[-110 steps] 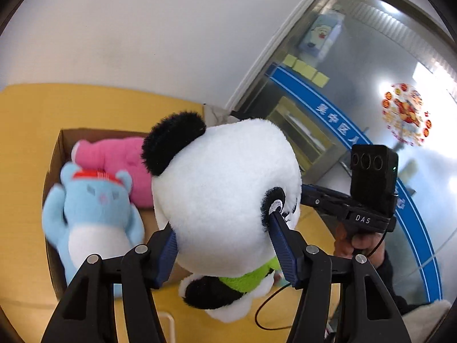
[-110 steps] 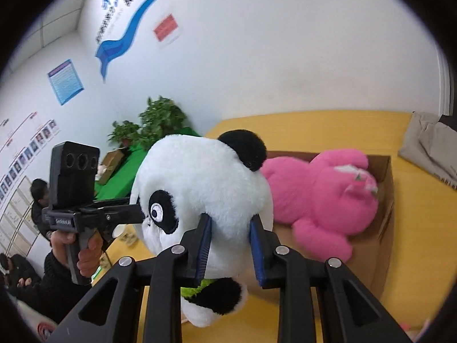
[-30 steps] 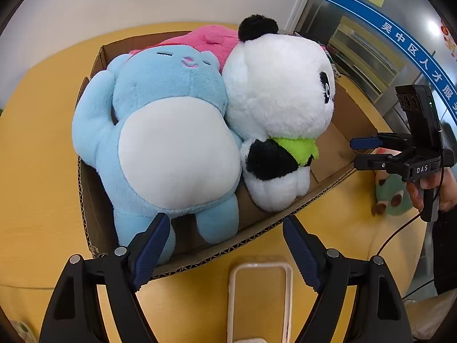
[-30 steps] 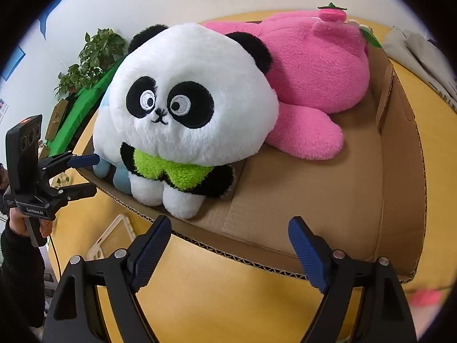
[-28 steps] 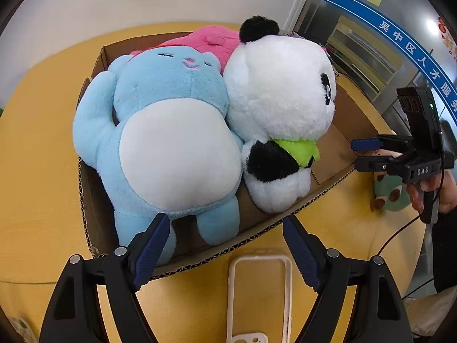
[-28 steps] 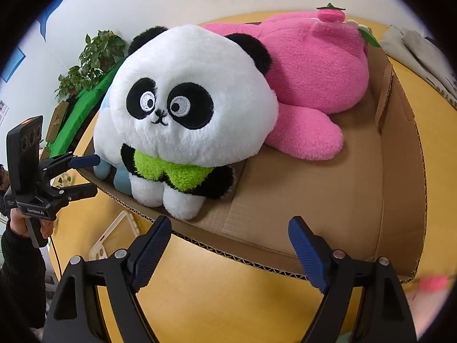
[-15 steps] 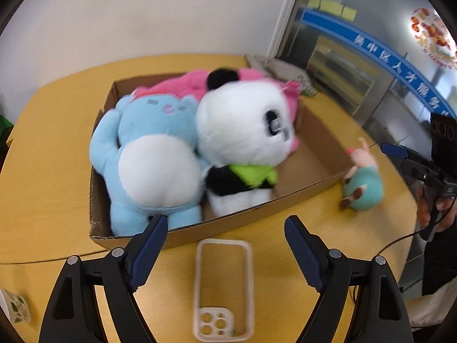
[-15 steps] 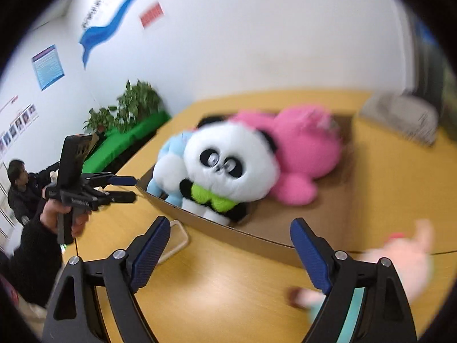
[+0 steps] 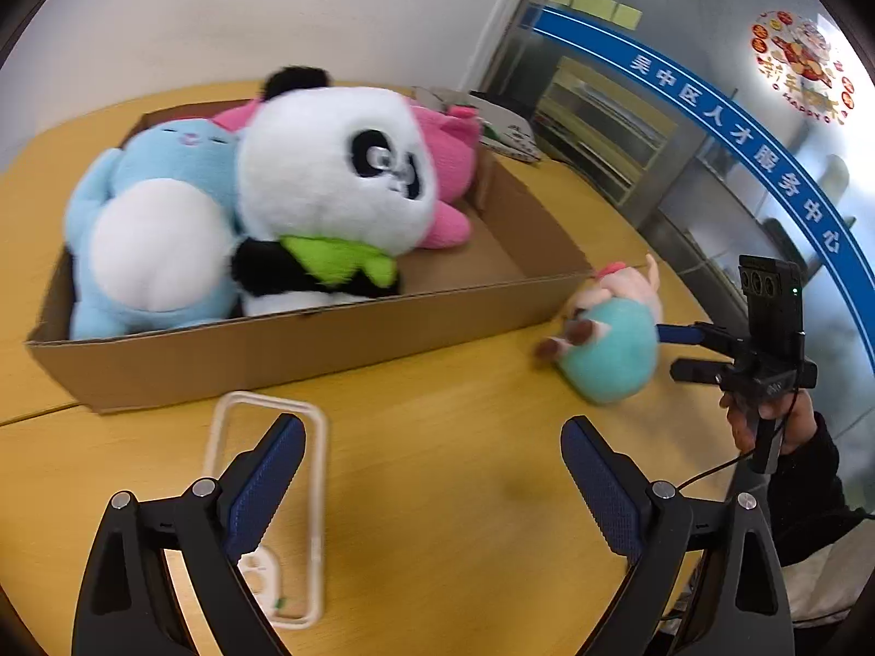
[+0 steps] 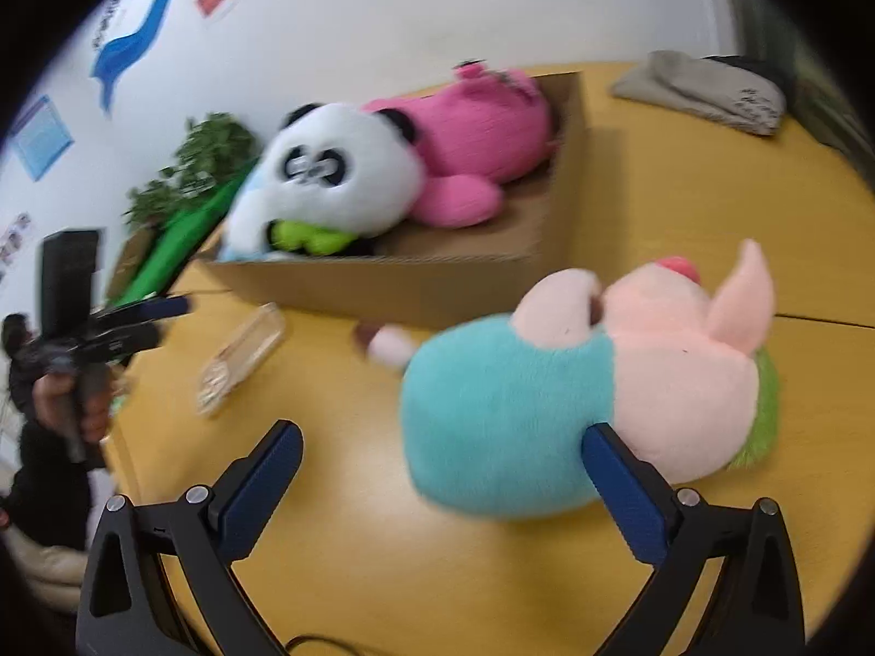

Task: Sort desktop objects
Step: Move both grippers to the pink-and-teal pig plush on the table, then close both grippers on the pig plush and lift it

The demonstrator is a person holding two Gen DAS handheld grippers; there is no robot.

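A cardboard box (image 9: 306, 339) on the yellow table holds a panda plush (image 9: 333, 186), a blue plush (image 9: 153, 218) and a pink plush (image 9: 443, 153). The box (image 10: 437, 279) and panda (image 10: 339, 175) also show in the right wrist view. A pink pig plush in teal clothes (image 10: 574, 393) lies on the table outside the box, right of it (image 9: 607, 344). My right gripper (image 10: 437, 470) is open, its right fingertip touching the pig's body; it shows in the left wrist view (image 9: 689, 350). My left gripper (image 9: 432, 470) is open and empty above the table.
A clear phone case (image 9: 273, 492) lies on the table in front of the box, under my left finger; it also shows in the right wrist view (image 10: 240, 350). A grey folded cloth (image 10: 705, 87) lies at the table's far right. Potted plants (image 10: 191, 175) stand beyond the table.
Both grippers let go of the panda, which now sits in the box, and pulled back. The right gripper swung right and closed in on the pig plush; the left view turned toward it.
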